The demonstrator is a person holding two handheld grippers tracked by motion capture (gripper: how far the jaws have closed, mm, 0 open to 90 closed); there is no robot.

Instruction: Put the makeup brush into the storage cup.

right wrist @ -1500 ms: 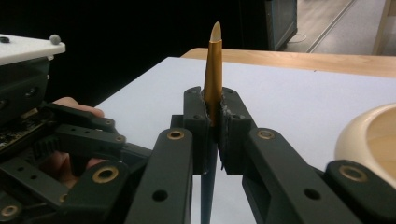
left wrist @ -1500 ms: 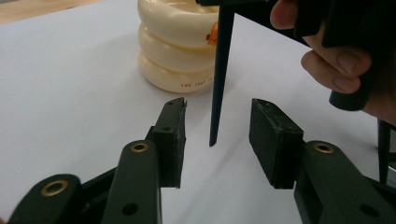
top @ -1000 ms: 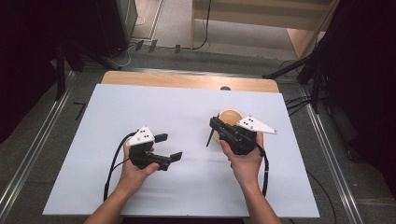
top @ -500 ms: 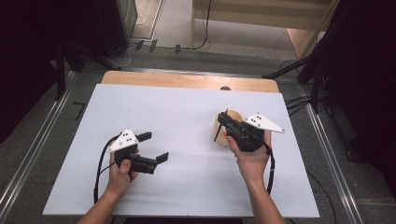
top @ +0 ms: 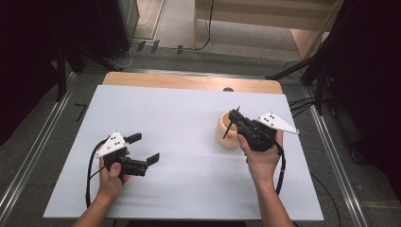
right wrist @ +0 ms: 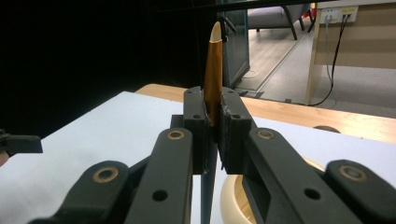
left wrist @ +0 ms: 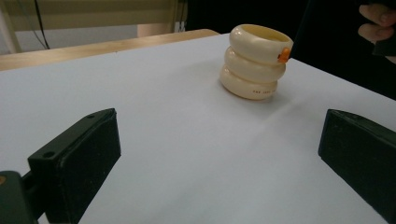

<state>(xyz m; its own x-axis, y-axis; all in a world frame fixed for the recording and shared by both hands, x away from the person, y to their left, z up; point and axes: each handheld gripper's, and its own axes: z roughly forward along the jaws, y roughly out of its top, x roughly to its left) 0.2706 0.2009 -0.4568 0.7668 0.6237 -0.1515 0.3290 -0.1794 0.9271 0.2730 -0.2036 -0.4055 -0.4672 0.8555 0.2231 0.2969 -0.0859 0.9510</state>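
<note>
- Above the cream holder [top: 226, 131], the right gripper [top: 235, 117] is pinching a pen [right wrist: 213, 70], lowering it in.
- Next: steady aim; the left gripper [top: 144, 148] is idling, spread.

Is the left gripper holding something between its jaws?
No. The left gripper is open, with bare white table between its jaws.

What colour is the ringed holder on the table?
Cream holder, with a small orange spot at its rim; clearest in the left gripper view.
</note>
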